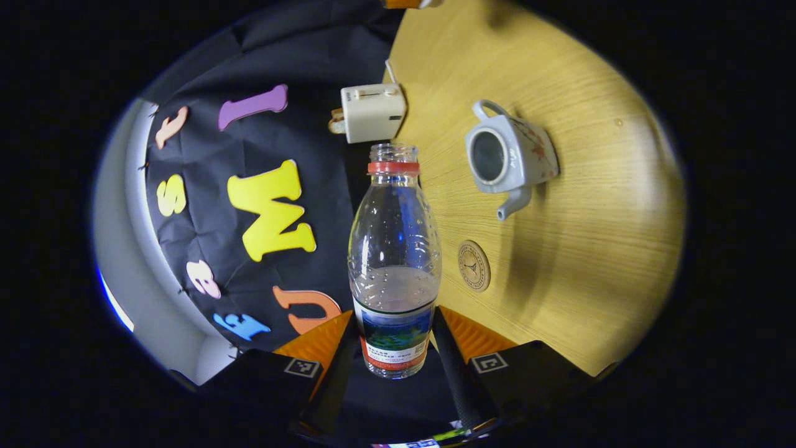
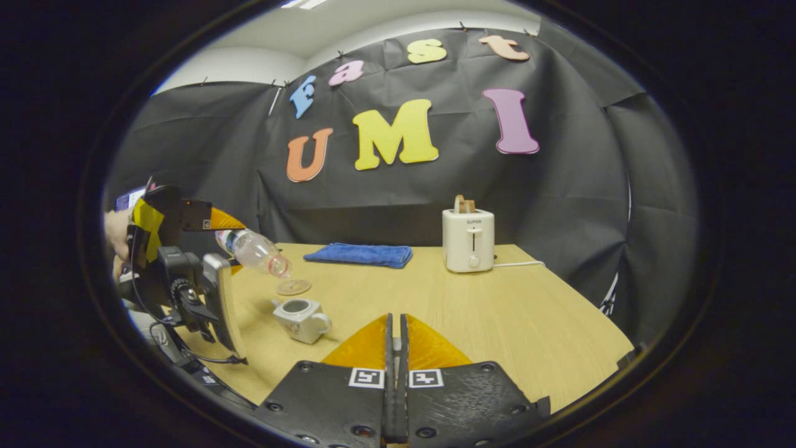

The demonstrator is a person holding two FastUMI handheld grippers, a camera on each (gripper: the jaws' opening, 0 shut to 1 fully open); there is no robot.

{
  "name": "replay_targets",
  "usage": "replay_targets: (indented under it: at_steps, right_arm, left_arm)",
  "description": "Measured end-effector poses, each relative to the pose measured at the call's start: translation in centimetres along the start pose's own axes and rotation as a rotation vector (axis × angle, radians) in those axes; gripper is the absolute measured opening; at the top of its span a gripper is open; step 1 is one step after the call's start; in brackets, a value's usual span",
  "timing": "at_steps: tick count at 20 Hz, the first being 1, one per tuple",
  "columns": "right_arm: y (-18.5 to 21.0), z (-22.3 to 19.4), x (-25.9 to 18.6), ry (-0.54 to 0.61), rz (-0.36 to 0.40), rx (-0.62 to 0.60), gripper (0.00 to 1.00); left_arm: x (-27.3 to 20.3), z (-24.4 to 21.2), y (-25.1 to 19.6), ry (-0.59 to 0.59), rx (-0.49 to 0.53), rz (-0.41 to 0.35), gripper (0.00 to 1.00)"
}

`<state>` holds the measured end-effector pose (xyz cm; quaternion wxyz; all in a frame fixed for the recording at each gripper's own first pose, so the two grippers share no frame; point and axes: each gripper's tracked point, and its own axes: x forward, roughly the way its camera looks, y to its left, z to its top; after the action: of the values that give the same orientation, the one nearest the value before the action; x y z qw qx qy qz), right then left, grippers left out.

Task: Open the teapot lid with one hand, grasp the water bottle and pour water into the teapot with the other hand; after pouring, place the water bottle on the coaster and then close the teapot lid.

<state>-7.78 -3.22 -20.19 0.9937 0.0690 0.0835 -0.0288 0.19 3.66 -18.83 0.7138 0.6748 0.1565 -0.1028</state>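
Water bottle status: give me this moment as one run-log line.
left gripper: shut on water bottle, uncapped, tilted | teapot: lid off | coaster: bare | right gripper: shut

Across my wooden desk (image 2: 510, 311) I see a white toaster (image 2: 468, 240) standing at the far edge — something brown pokes from its slot, and its white cord trails off to the right. Left of it, also far back, a folded blue towel (image 2: 362, 254) lies flat.

Open table (image 2: 497, 311) right of teapot (image 2: 303, 318)
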Motion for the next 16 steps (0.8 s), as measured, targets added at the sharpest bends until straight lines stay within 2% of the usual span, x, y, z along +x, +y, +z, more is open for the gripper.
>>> replay_targets:
  at_steps: [3,7,11,13,16]
  right_arm:
    - [0.6,0.9,0.0,-0.007,0.008,-0.007,0.00]
    - [1.1,2.0,0.1,-0.016,0.006,-0.018,0.00]
    - [1.6,2.9,-0.1,-0.025,0.008,-0.013,0.00]
    - [1.9,3.1,0.0,-0.025,0.005,-0.015,0.00]
    - [2.7,3.2,-0.1,-0.021,0.007,-0.041,0.00]
  left_arm:
    - [0.1,-1.3,-1.4,-0.010,-0.401,-0.073,0.73]
    - [-1.3,-2.4,-0.2,-0.062,-0.816,-0.016,0.73]
    - [-1.7,-2.1,-0.4,-0.150,-1.245,-0.024,0.74]
    - [-0.9,-1.9,0.0,-0.183,-1.400,-0.027,0.74]
    - [1.1,-1.9,0.6,-0.204,-1.505,-0.035,0.74]
